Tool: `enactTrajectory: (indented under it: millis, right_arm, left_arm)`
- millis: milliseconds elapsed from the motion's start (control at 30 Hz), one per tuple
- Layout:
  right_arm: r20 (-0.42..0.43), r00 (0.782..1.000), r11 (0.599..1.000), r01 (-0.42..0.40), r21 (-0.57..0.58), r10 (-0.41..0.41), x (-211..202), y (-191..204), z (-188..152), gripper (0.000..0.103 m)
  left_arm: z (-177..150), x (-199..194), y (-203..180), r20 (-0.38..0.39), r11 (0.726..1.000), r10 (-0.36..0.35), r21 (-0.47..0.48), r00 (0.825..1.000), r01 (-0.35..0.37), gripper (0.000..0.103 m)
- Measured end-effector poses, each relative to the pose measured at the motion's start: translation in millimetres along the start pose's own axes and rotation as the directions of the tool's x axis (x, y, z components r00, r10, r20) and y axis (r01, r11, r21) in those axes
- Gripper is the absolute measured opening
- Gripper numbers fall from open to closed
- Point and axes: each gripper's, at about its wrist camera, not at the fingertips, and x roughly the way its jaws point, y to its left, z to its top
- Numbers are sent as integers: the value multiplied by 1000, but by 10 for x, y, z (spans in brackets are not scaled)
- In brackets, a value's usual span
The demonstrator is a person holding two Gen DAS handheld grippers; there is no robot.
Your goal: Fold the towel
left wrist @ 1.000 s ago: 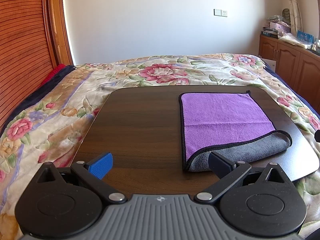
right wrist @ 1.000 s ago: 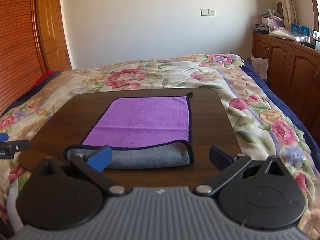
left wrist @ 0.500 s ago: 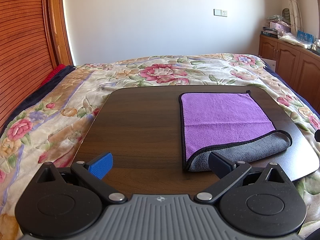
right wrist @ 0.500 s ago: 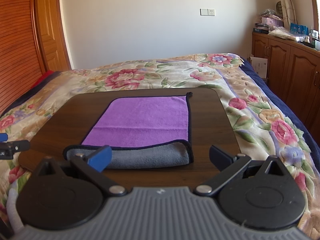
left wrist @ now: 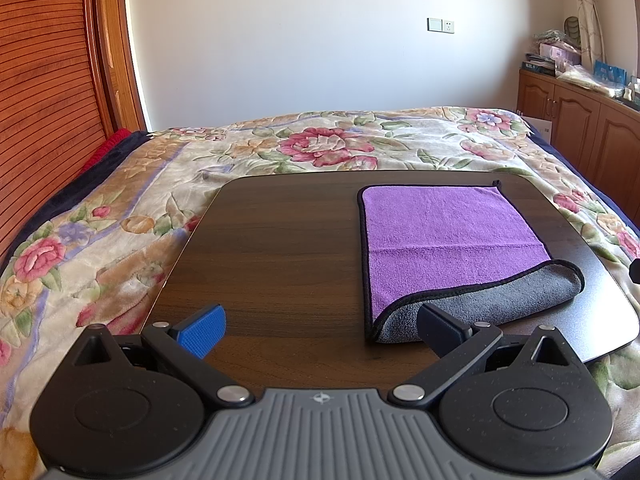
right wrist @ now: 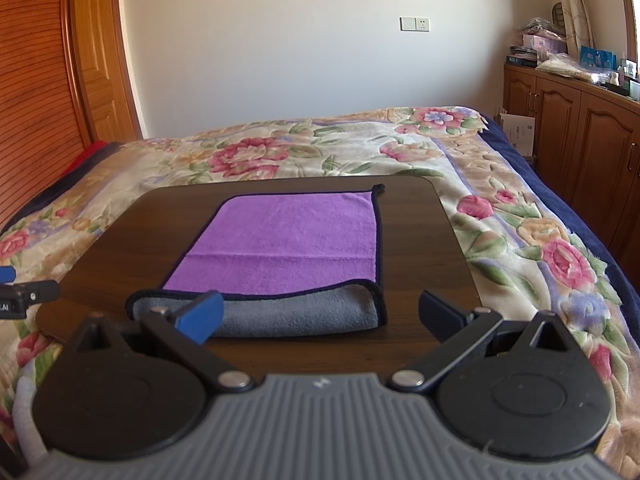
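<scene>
A purple towel (left wrist: 448,236) with a grey underside and dark trim lies folded on a dark wooden board (left wrist: 272,256). Its grey folded edge faces me. In the right wrist view the towel (right wrist: 288,236) sits at the board's middle. My left gripper (left wrist: 320,328) is open and empty, over the board's near edge, left of the towel's near left corner. My right gripper (right wrist: 320,314) is open and empty, just in front of the towel's grey fold. Part of the left gripper shows at the left edge of the right wrist view (right wrist: 24,294).
The board (right wrist: 432,236) rests on a bed with a floral blanket (left wrist: 120,220). A wooden wardrobe (left wrist: 44,92) stands at the left. Wooden cabinets (right wrist: 580,140) with clutter on top line the right wall.
</scene>
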Motion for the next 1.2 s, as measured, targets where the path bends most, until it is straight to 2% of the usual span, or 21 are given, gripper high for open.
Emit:
enactTrajectory:
  millis: [600,900,1200]
  right_arm:
    - [0,1000,1000,1,2,-1,-7,59,7,103]
    - [-13,1000,999,4,39,-3,71,-125,2,103]
    - [-13,1000,999,11,52,-10,108,-111,11,103]
  left_arm:
    - [-2,0,0,-1,1000,1,2,1000,-1,103]
    - [9,34,-37,-8,1000,-3,25,1000,3,103]
    - [22,113,-82,-20,998,-19,53,1000,20,103]
